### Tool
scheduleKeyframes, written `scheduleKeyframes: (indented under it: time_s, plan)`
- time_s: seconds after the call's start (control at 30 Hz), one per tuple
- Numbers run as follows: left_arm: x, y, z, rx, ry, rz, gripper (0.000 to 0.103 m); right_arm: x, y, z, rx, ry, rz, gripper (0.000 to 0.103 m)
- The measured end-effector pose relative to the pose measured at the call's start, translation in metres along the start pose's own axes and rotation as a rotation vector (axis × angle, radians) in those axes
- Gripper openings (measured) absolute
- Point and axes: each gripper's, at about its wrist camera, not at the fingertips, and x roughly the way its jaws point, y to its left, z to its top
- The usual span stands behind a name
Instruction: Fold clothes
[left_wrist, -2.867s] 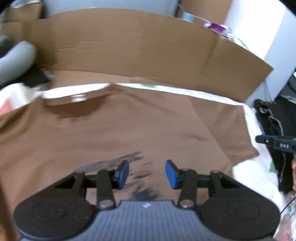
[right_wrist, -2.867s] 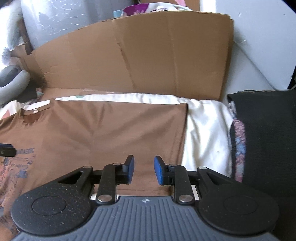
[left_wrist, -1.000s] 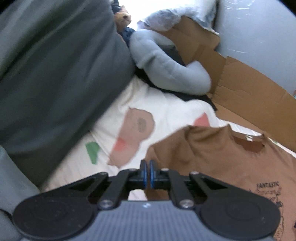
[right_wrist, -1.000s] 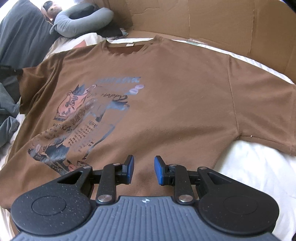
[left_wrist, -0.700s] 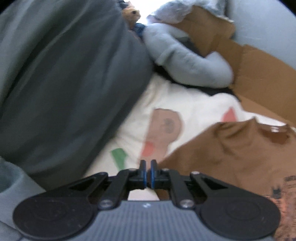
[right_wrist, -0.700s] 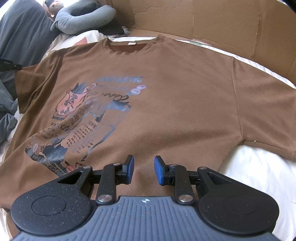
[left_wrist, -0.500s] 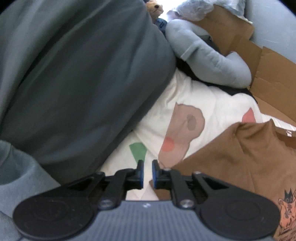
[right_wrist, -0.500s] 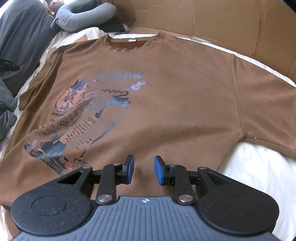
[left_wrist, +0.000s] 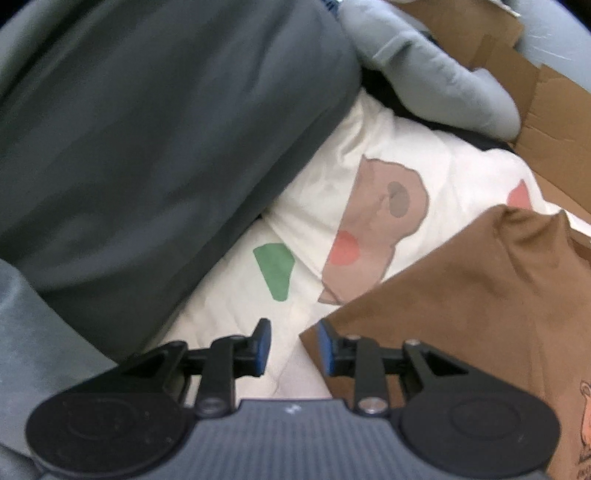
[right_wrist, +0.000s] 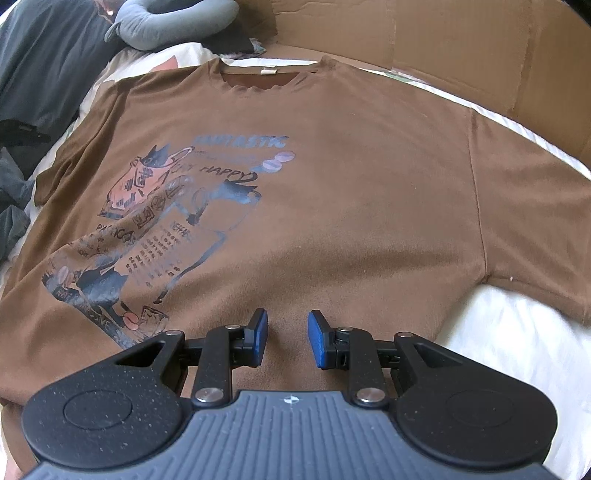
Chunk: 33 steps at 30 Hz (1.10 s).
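Spread flat and print-up on the white bedsheet (right_wrist: 517, 332) lies the brown T-shirt (right_wrist: 351, 192), collar toward the cardboard (right_wrist: 461, 44). Its left gripper (left_wrist: 291, 345) has just been opening and stands parted with nothing pinched, at the sleeve corner (left_wrist: 332, 328); the right gripper (right_wrist: 284, 338) hangs parted and empty over the hem. Judging by its drape, the shirt is light, limp knit that will sag and wrinkle, so pinching hem and sleeve edges seems best.

T-shirt (right_wrist: 369, 192): brown, blue-and-pink cat print
Bed sheet (left_wrist: 332, 184): white, green, pink, tan shapes
Pillow (left_wrist: 436, 70): grey
Claw pads (right_wrist: 319, 339): blue
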Motion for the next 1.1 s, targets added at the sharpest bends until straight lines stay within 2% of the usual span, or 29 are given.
scheduleKeyframes:
  time_s: [0.17,0.27,0.43,0.53,0.73,0.9,1.1]
  plan:
    - [0.02,0.0,-0.006,-0.011,0.033,-0.009,0.031,0.0,-0.001,0.014,-0.019,-0.005,-0.012,0.032]
    - [0.026,-0.002,-0.01,-0.008,0.031,-0.029,0.038,0.003,0.001,0.021,-0.038,-0.005,-0.012,0.034]
    - [0.036,-0.006,-0.013,0.003,0.032,-0.032,0.039,0.008,0.005,0.028,-0.055,0.0,-0.004,0.037]
    - [0.041,-0.009,-0.013,-0.001,0.036,-0.045,0.031,0.013,0.008,0.029,-0.052,0.006,0.003,0.037]
    - [0.041,-0.018,-0.012,0.05,0.038,-0.063,0.006,0.018,0.012,0.027,-0.055,0.019,0.022,0.037]
    - [0.022,-0.01,0.003,0.078,-0.024,-0.049,0.005,0.019,0.011,0.026,-0.051,0.028,0.025,0.037]
    - [0.012,0.0,0.029,0.086,-0.072,0.006,0.005,0.014,0.01,0.022,-0.033,0.041,0.033,0.037]
